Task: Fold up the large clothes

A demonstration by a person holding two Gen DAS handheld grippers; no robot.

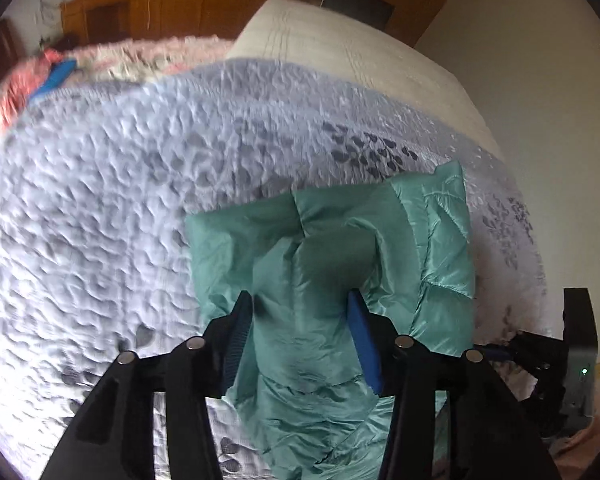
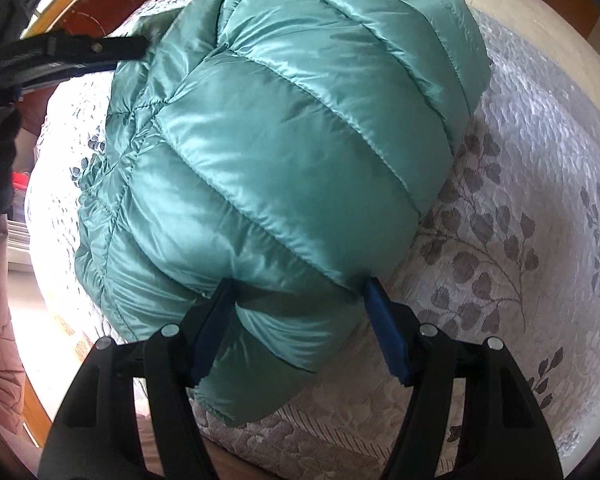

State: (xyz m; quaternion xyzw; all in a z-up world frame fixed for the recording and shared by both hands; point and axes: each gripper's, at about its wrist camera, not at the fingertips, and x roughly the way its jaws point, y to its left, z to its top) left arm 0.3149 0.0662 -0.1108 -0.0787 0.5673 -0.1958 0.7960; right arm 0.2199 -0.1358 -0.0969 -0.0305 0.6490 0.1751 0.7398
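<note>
A puffy teal quilted jacket (image 2: pixel 280 140) lies folded into a thick bundle on a pale bedspread (image 2: pixel 520 240) printed with grey leaves. My right gripper (image 2: pixel 299 290) straddles the bundle's near rolled edge, and both blue pads press into the padding. In the left wrist view the jacket (image 1: pixel 332 248) runs up between the jaws of my left gripper (image 1: pixel 300 300), whose pads touch the fabric on both sides. One finger of the left gripper (image 2: pixel 112 46) shows at the bundle's far left edge.
Beyond the bedspread (image 1: pixel 100 200) lies a bare beige mattress (image 1: pixel 340 52). Pink and red cloth (image 1: pixel 40 72) is heaped at the bed's far left, with wooden cabinets (image 1: pixel 112 12) behind. The bed's edge and wooden floor (image 2: pixel 32 408) lie to my near left.
</note>
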